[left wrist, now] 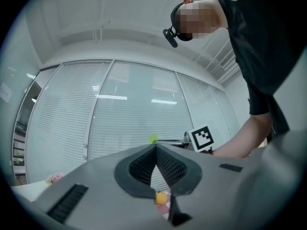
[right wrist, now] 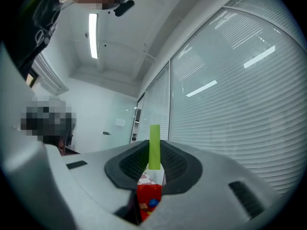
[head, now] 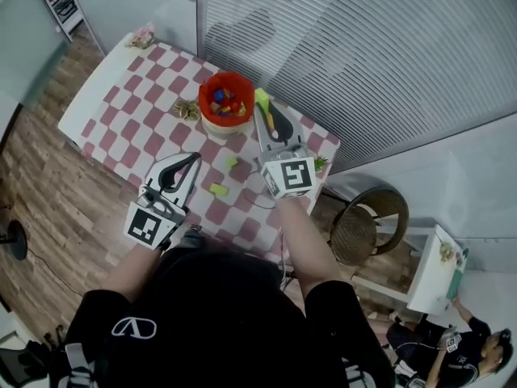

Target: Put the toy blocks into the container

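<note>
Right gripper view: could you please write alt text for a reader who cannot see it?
The right gripper holds a thin green block upright between its closed jaws. Below them is the red container with toy blocks inside; window blinds fill the background.

Bright, even indoor light; a ceiling lamp (right wrist: pixel 93 36) glares at ten o'clock. Both gripper views bulge fisheye, dark-cornered, foreground soft.
</note>
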Available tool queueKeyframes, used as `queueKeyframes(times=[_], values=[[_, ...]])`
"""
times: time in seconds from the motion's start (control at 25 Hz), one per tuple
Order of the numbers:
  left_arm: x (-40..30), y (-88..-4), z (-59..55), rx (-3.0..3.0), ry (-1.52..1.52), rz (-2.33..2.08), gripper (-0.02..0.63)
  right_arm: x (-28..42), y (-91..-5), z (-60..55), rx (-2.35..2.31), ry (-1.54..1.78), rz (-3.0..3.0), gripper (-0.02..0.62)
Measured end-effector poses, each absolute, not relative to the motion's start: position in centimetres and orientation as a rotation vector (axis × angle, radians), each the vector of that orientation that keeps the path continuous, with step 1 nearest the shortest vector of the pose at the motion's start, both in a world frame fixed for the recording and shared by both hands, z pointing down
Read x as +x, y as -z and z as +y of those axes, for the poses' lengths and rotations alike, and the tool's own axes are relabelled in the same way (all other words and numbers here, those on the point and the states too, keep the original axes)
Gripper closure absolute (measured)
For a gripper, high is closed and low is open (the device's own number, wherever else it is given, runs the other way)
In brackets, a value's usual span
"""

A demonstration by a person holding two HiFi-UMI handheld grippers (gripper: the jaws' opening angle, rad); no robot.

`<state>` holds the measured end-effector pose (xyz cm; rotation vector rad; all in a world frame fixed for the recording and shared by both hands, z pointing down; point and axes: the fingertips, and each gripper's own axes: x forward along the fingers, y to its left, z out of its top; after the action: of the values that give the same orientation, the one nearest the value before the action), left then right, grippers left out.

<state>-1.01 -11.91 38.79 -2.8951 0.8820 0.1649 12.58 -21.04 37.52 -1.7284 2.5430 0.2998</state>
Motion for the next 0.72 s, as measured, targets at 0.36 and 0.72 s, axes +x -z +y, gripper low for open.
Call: queueKeyframes(times=[0.36,0.72], values=[[-2.4,-39.3,-11.9,-2.895,-0.144,0.935,0.601,11.6,-40.2,-29.8,-1.791,-0.208,2.570,0.520],[-3.2,-39.7,-12.1,-2.904,-0.126,0.972,0.600,11.6,-43.6,-33.6,-1.846,-0.114,2.655,0.522]])
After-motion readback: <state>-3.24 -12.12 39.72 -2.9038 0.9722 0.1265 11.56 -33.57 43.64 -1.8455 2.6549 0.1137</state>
